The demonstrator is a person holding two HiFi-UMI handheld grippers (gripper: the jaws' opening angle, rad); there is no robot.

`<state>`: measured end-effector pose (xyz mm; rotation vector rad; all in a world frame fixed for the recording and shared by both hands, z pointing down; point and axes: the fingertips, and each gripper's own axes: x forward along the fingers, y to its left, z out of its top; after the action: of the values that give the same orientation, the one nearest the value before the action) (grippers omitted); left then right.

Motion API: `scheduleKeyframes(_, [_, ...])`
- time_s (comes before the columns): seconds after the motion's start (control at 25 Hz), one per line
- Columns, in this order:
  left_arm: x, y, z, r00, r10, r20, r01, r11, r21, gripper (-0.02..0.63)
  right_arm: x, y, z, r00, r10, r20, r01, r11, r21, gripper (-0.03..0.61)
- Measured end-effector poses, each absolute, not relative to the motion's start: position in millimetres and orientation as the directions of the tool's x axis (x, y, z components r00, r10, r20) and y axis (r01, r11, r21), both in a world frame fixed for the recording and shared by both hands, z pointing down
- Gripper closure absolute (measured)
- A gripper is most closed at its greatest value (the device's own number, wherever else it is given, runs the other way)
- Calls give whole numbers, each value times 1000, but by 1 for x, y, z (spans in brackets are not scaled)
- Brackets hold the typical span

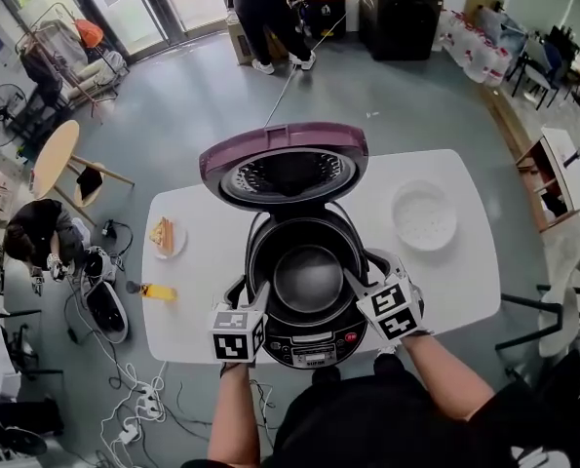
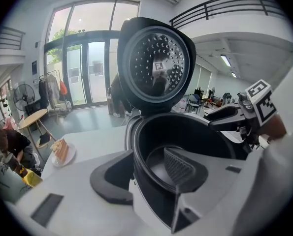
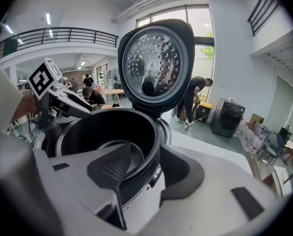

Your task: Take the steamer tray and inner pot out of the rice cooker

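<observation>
The black rice cooker (image 1: pixel 314 344) stands on the white table (image 1: pixel 197 286) with its purple lid (image 1: pixel 285 164) raised. The dark inner pot (image 1: pixel 307 279) sits inside it. The white steamer tray (image 1: pixel 424 214) lies on the table to the right. My left gripper (image 1: pixel 253 295) straddles the pot's left rim, one jaw inside the pot (image 2: pixel 185 132) and one outside. A gap shows beside the inner pad, so the left gripper (image 2: pixel 146 168) is open. My right gripper (image 1: pixel 366 269) straddles the right rim the same way. In its own view the right gripper (image 3: pixel 146 167) is open around the pot (image 3: pixel 107 129).
A small plate with a cake slice (image 1: pixel 163 237) and a yellow object (image 1: pixel 158 292) lie on the table's left side. Cables trail on the floor at the left. A person (image 1: pixel 270 18) stands far behind the table, and another (image 1: pixel 31 232) sits low at the left.
</observation>
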<state>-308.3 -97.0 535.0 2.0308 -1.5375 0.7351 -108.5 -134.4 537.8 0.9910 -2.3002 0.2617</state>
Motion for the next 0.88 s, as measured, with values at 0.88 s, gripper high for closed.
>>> scheduleKeyframes(0.88, [-311, -107, 542, 206, -668, 715, -942, -332, -39, 499, -113, -149, 551, -488, -568, 663, -725, 687, 54, 417])
